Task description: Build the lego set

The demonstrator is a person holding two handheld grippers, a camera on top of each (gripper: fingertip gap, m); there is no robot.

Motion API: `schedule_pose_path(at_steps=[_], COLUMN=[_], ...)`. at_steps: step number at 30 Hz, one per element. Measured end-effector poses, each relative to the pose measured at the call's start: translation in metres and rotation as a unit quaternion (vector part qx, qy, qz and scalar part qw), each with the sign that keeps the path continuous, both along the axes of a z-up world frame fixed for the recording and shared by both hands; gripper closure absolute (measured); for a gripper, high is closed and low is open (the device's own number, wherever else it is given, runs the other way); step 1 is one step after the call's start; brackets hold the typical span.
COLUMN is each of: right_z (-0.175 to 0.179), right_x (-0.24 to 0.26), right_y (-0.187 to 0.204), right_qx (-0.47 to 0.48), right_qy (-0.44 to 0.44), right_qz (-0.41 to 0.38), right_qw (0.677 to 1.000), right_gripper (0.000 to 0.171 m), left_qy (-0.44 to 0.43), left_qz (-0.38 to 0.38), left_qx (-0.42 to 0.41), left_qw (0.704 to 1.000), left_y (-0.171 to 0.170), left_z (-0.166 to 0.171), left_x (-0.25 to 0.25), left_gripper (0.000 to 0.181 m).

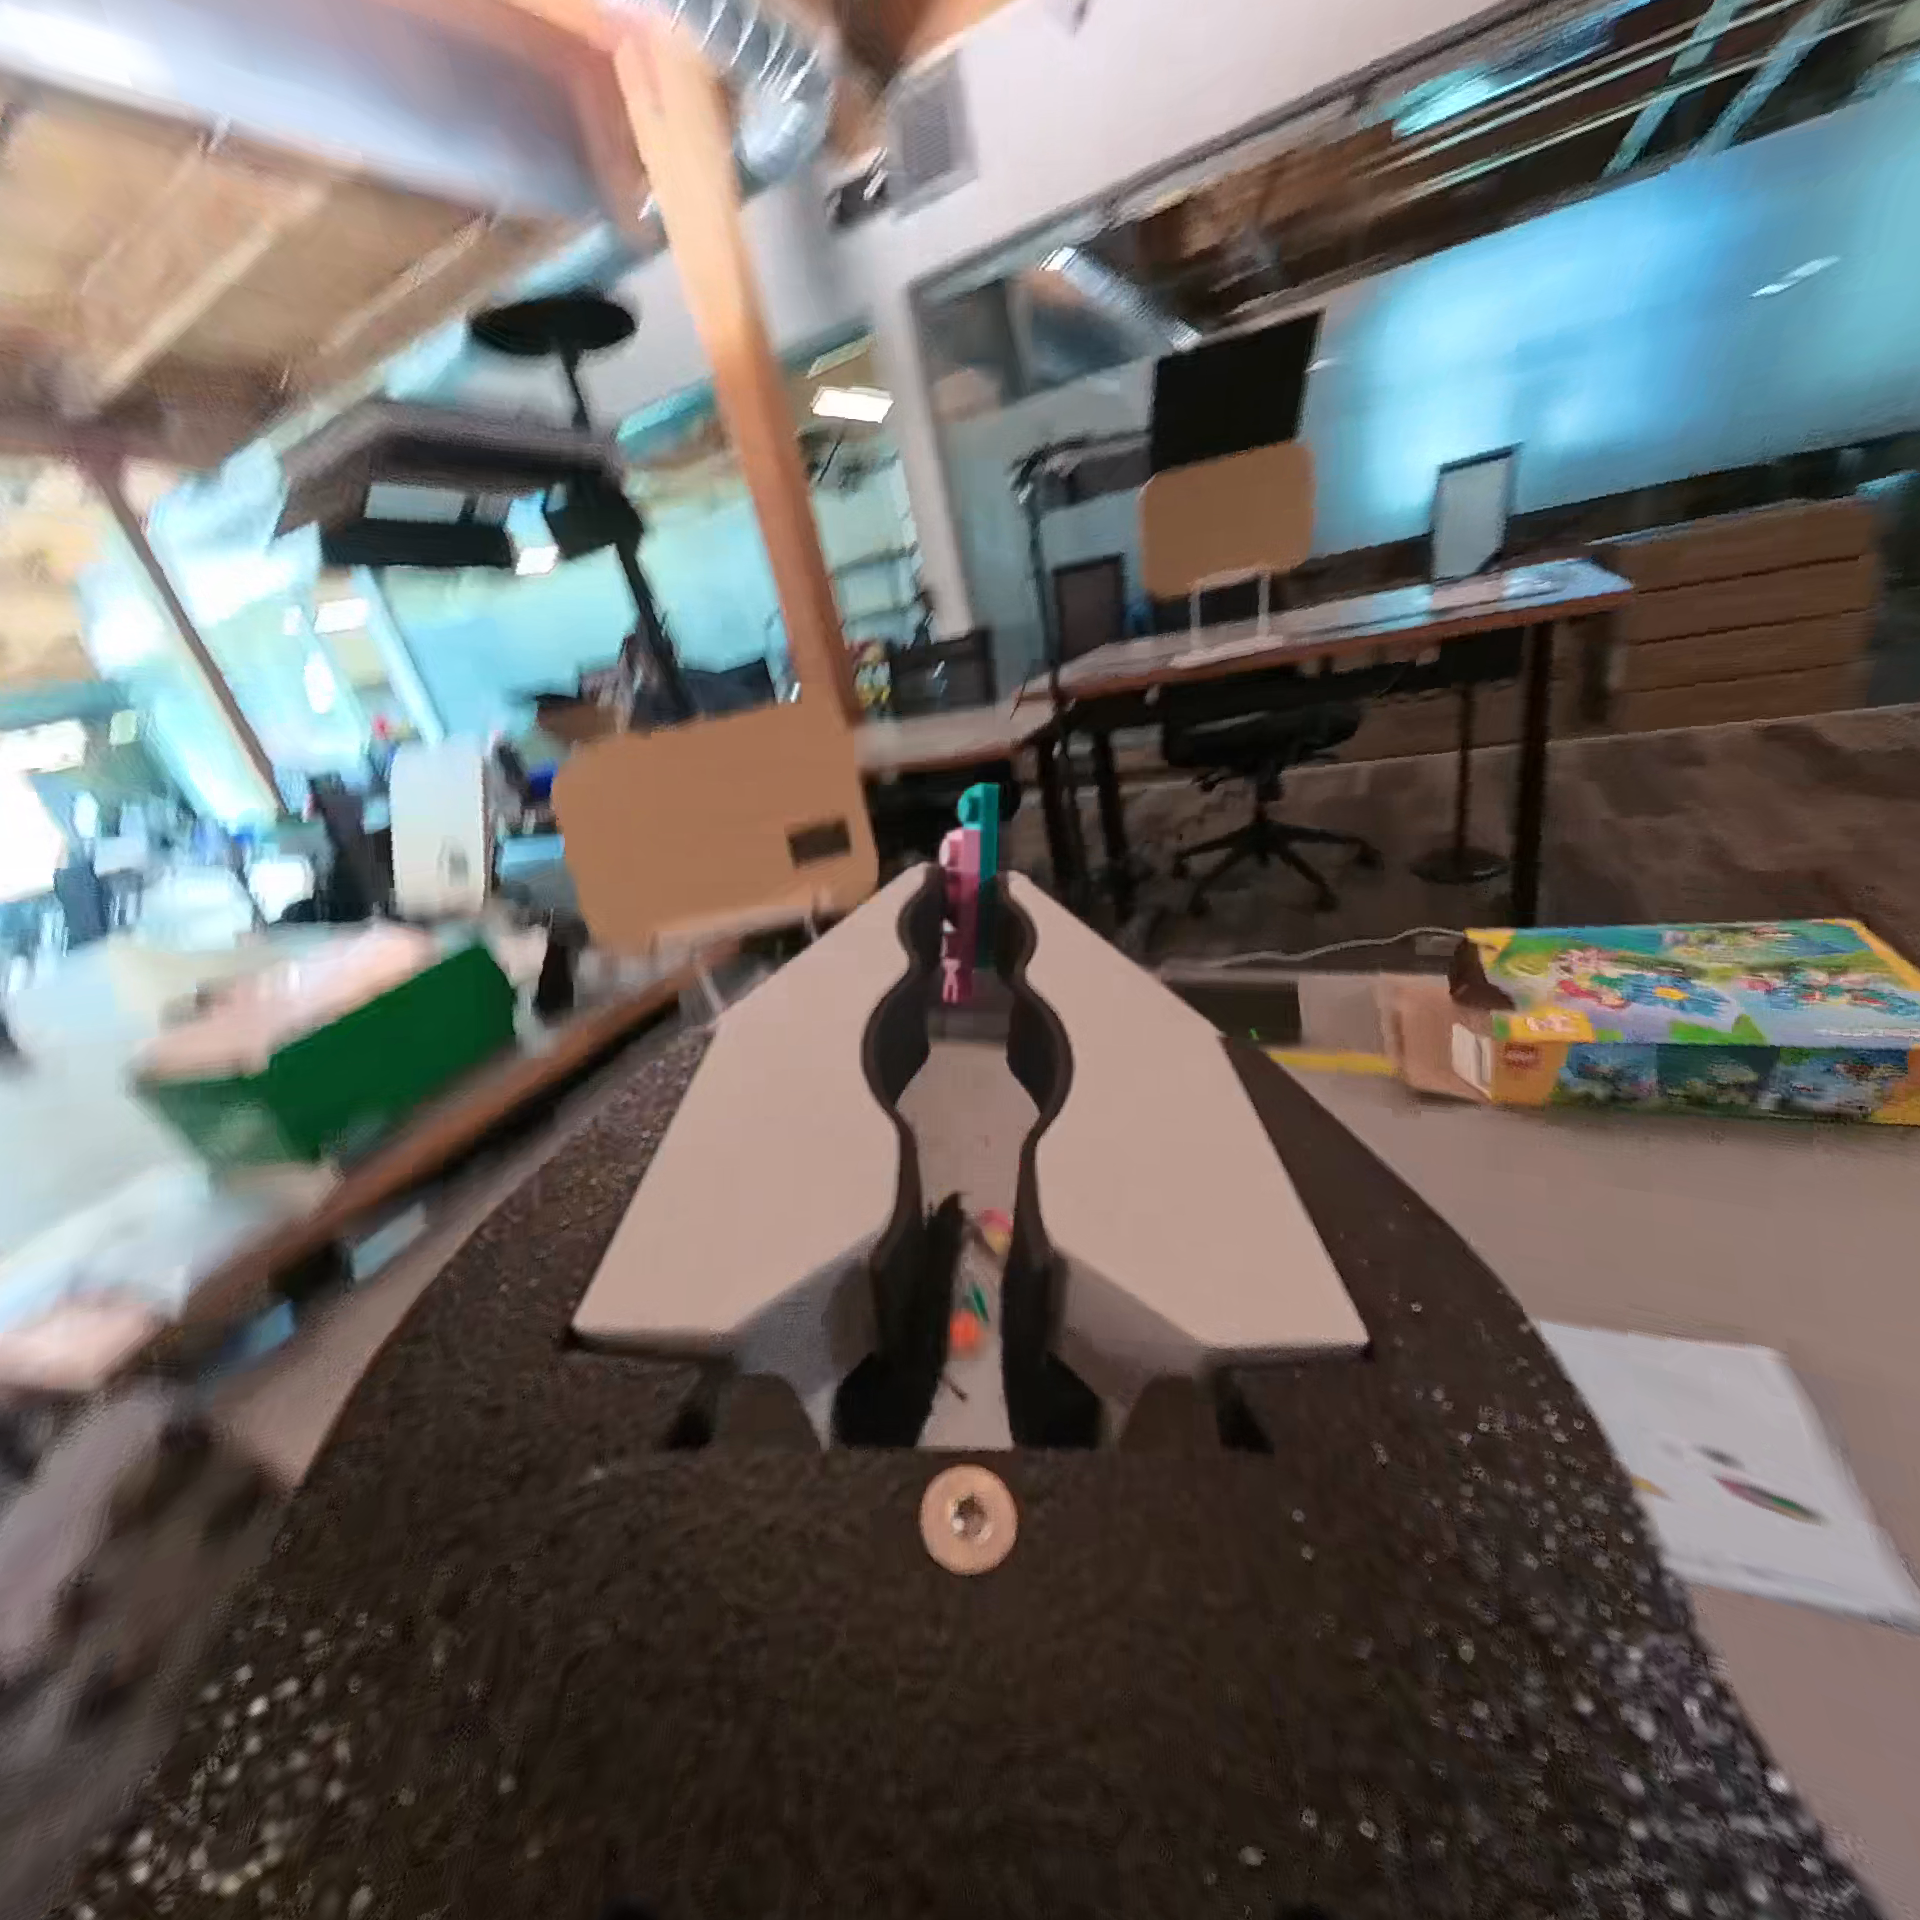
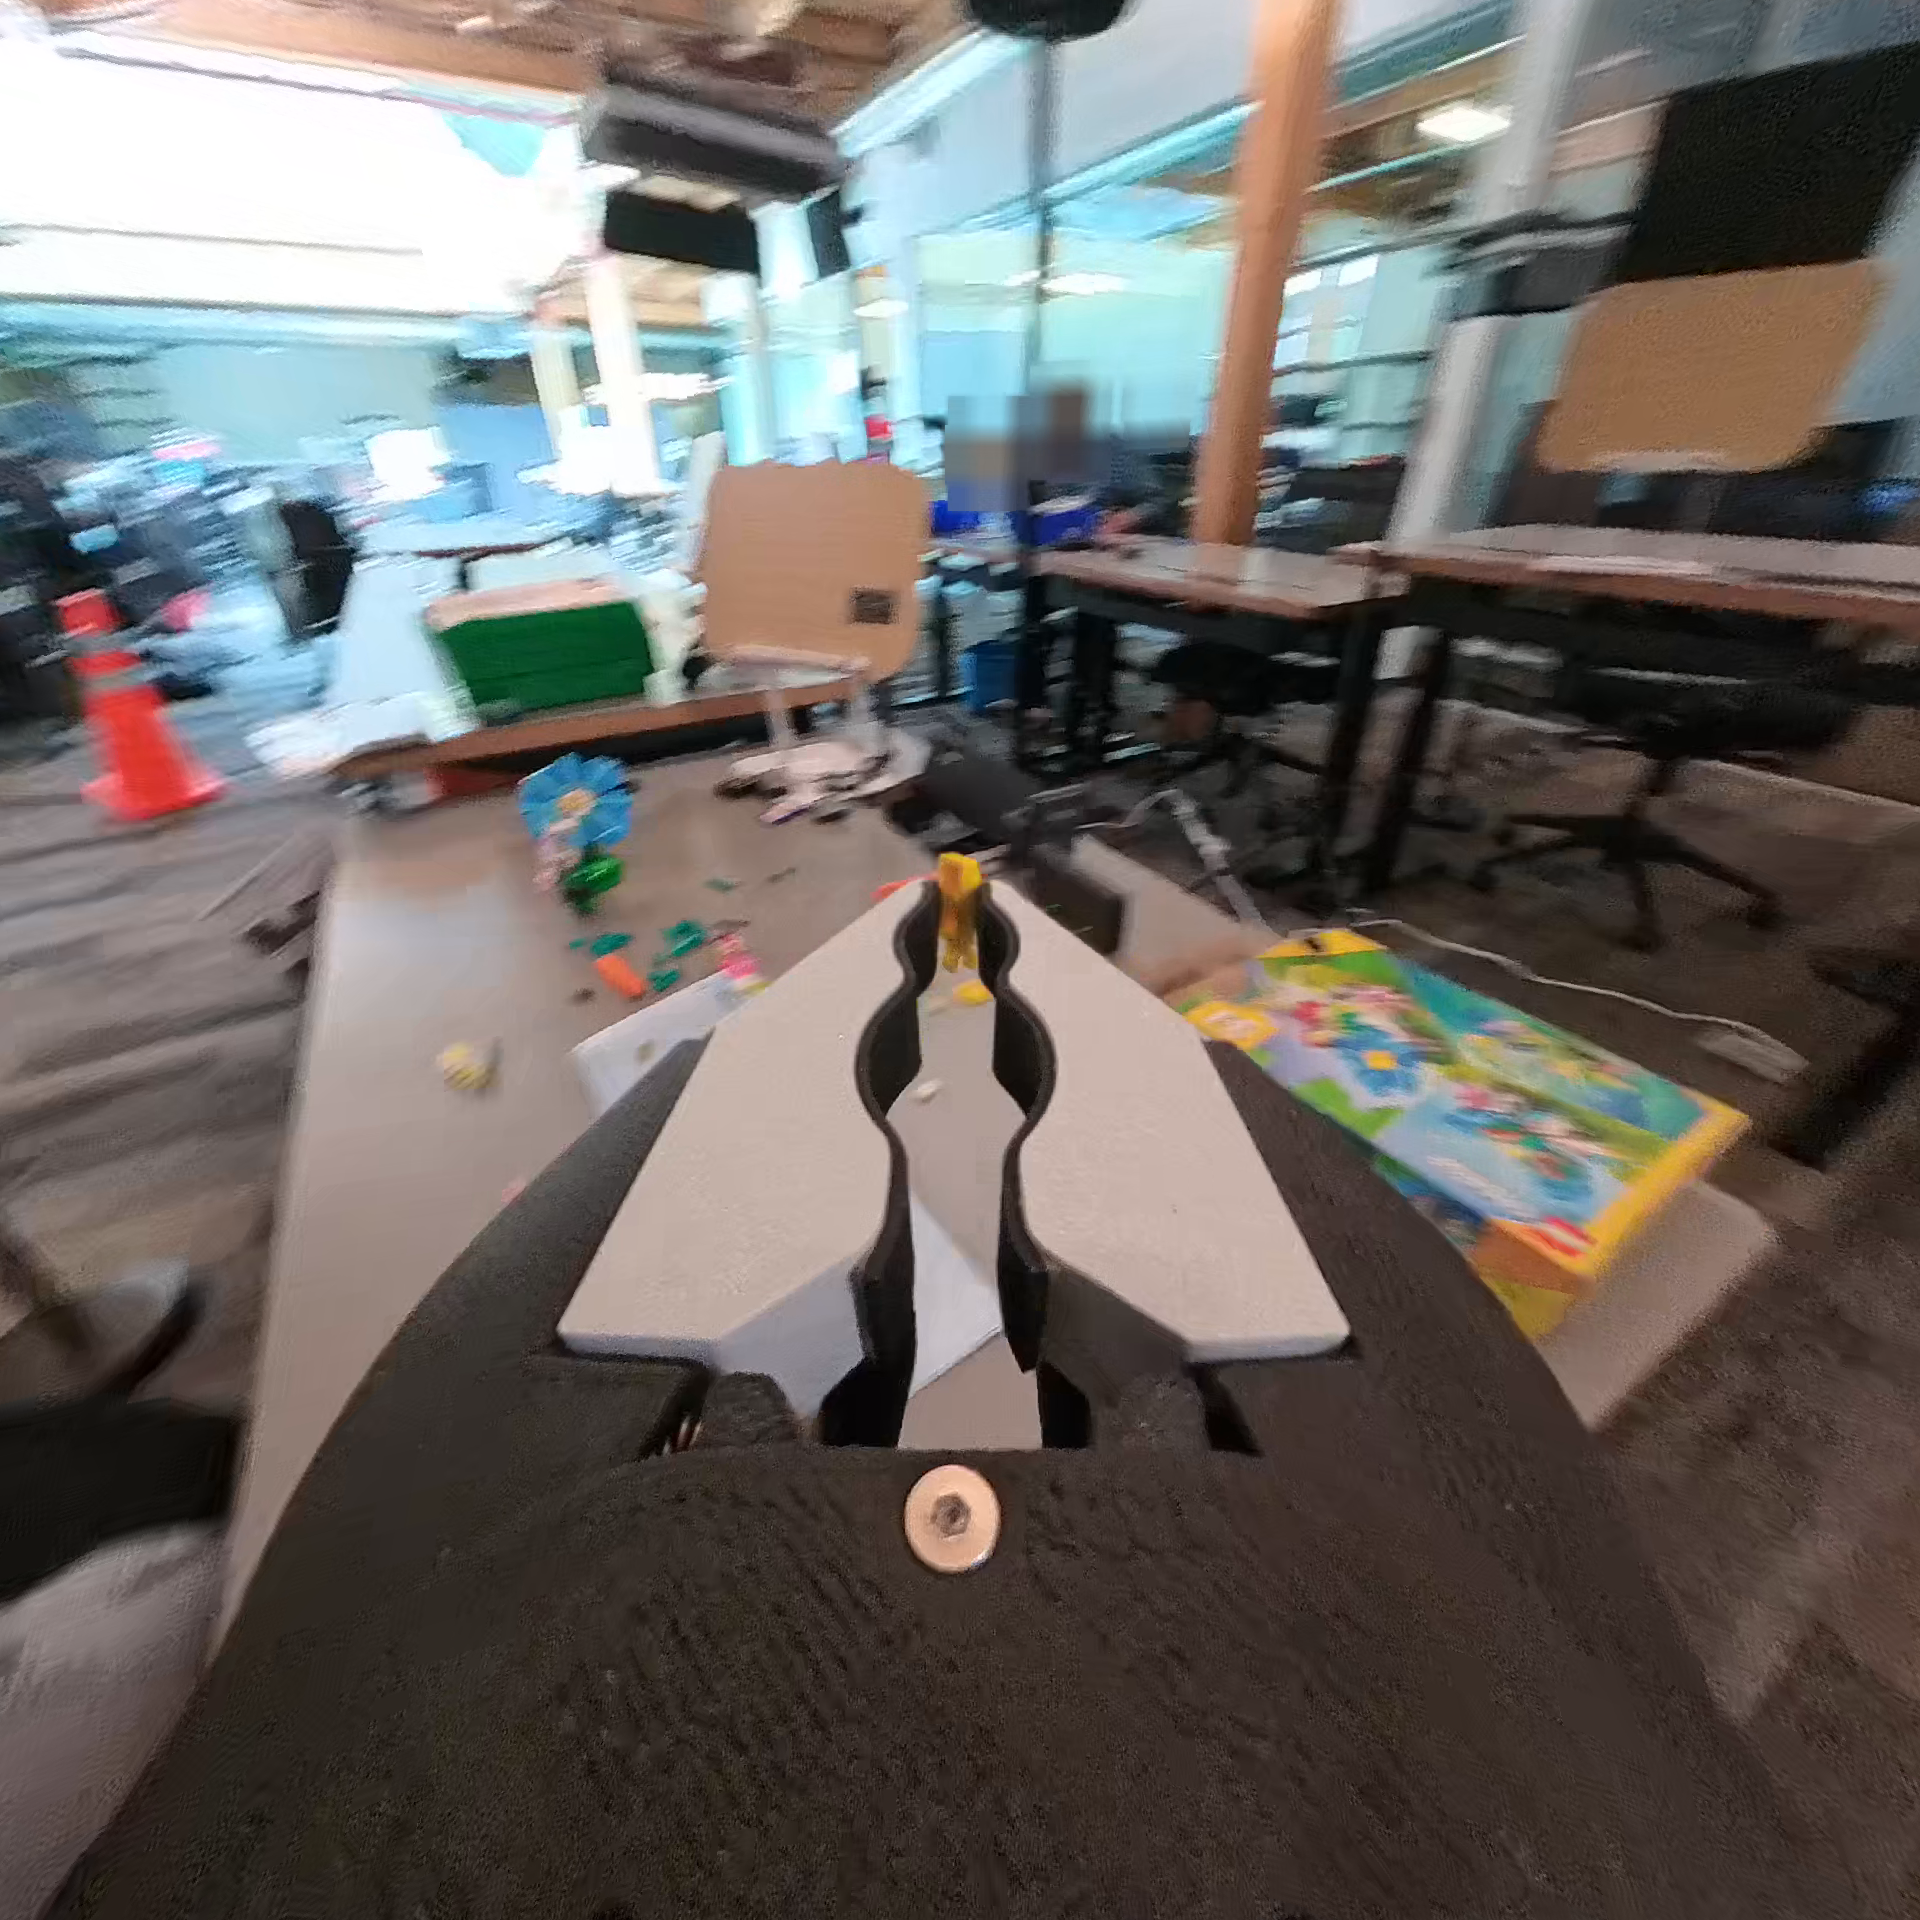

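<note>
The left gripper (image 1: pixel 971 914) is raised off the tabletop (image 1: pixel 1558 1195), its jaws clenched on a small pink and teal piece (image 1: pixel 968 904) that stands upright between the tips, the teal end poking above them. The right gripper (image 2: pixel 961 914) likewise has its jaws clamped on a small yellow piece (image 2: pixel 958 906), held upright at the tips.

The set's box (image 2: pixel 1455 1101) lies flat on the tabletop's right side, near the edge, its end flap open in the left wrist view; what is inside cannot be seen. A white instruction sheet (image 1: pixel 1725 1475) lies on the tabletop nearer than the box in the left wrist view.

In the right wrist view, a built blue flower (image 2: pixel 575 805) on a green base stands near the tabletop's far left corner. Loose pieces (image 2: pixel 665 951) in green, orange and pink are scattered just in front of it, and a small yellow and white piece (image 2: pixel 468 1065) lies apart to the left. Both views are blurred away from the grippers.
</note>
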State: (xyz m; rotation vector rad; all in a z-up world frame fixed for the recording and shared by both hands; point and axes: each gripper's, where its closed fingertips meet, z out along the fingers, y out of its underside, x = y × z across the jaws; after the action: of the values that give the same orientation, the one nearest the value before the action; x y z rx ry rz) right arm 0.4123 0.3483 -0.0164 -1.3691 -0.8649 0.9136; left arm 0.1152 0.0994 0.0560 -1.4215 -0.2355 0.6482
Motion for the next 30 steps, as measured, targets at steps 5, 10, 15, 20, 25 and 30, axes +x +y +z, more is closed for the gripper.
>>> schedule_pose_path(at_steps=[5,10,15,20,25,30], right_z=[0.017,0.005,0.013,0.015,0.012,-0.022], right_x=[0.019,0.054,0.053,0.01,0.005,-0.005], right_y=[0.04,0.004,-0.062,-0.094,-0.142,-0.177], right_qx=[-0.009,-0.097,-0.057,-0.016,0.061,0.074], right_qy=[0.034,0.112,0.072,0.035,0.035,0.075], right_qz=[-0.165,-0.345,-0.495,-0.492,-0.507,-0.493], right_qw=[0.986,0.927,0.864,0.87,0.859,0.864], right_gripper=[0.166,0.166,0.166,0.166,0.166,0.166], left_qy=[0.084,0.065,0.029,-0.068,-0.023,-0.036], left_qz=[-0.084,-0.361,-0.492,-0.579,-0.578,-0.471], left_qx=[0.074,0.059,0.091,0.041,0.078,0.183], left_qw=[0.99,0.928,0.866,0.811,0.812,0.862], left_y=[0.054,0.174,0.22,0.191,0.169,0.119], left_z=[0.117,0.132,0.115,0.041,0.028,-0.002], left_x=[-0.091,-0.126,-0.136,-0.11,-0.098,-0.135], left_gripper=[0.174,0.175,0.174,0.174,0.174,0.174])
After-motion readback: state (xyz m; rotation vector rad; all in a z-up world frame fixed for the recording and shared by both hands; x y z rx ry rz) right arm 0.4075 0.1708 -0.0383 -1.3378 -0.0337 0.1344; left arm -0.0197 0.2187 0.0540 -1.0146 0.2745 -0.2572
